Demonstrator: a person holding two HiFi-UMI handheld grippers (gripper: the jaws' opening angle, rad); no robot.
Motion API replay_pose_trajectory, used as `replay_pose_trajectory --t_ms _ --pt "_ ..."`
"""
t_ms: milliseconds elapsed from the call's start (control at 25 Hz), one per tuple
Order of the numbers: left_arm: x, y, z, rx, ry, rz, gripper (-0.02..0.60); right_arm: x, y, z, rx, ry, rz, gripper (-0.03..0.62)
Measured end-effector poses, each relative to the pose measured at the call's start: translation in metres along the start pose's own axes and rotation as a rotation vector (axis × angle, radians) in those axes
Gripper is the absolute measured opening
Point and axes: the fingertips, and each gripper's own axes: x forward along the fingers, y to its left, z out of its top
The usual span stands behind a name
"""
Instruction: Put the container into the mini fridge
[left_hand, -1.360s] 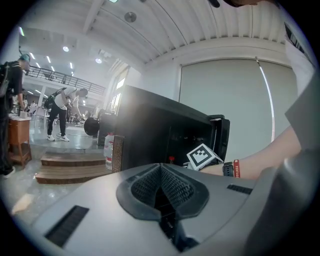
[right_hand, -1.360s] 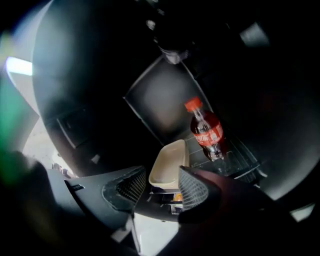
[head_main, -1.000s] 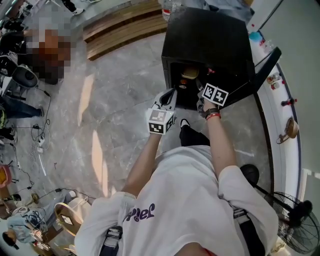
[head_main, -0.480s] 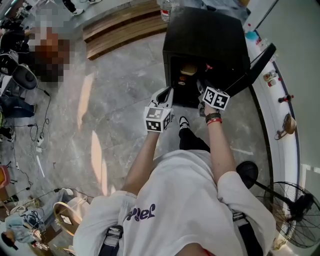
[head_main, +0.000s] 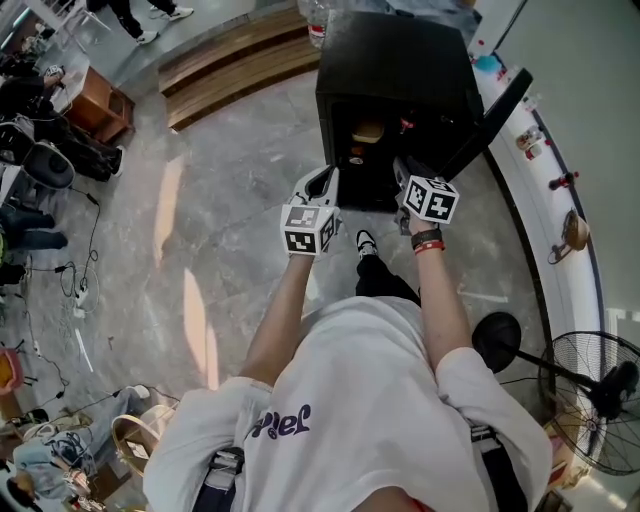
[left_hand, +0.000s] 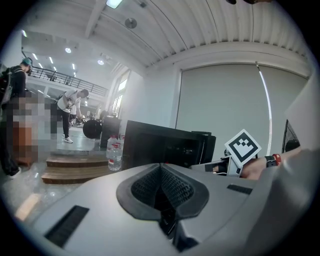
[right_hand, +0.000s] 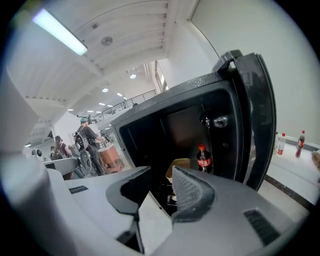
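White T-shirt (head_main: 370, 400) with purple lettering, red wristband (head_main: 428, 246), black-and-white marker cubes (head_main: 308, 228) (head_main: 432, 199)

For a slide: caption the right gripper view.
Empty right tongs closing before open mini fridge holding tan container and cola bottle.

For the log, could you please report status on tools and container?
Left tool shut, empty. Right tool closing, empty. Container inside mini fridge, beside cola bottle. Door open.

Container (right_hand: 181, 164) inside mini fridge (head_main: 395, 60), bottle (right_hand: 202, 159) just right of it
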Motion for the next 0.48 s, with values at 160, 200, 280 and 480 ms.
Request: replay_pose_trajectory --t_ms 160,200,280,480 --pt "-0.01 -0.007 0.005 0.009 -0.005 0.007 0.02 -0.023 0.011 0.003 -0.059 -0.011 -0.011 0.082" --pt "-0.012 -0.008 0.006 0.01 -0.008 0.009 0.02 -0.029 0.013 0.004 -0.075 -0.01 -0.02 0.067" --pt "-0.018 -0.01 0.009 0.011 -0.013 0.013 0.02 -0.039 0.019 0.004 -0.098 -0.002 -0.029 0.052" --pt "-0.031 -0.018 0.011 0.023 -0.009 0.009 0.02 -0.064 0.033 0.002 -0.097 -0.009 -0.021 0.054"
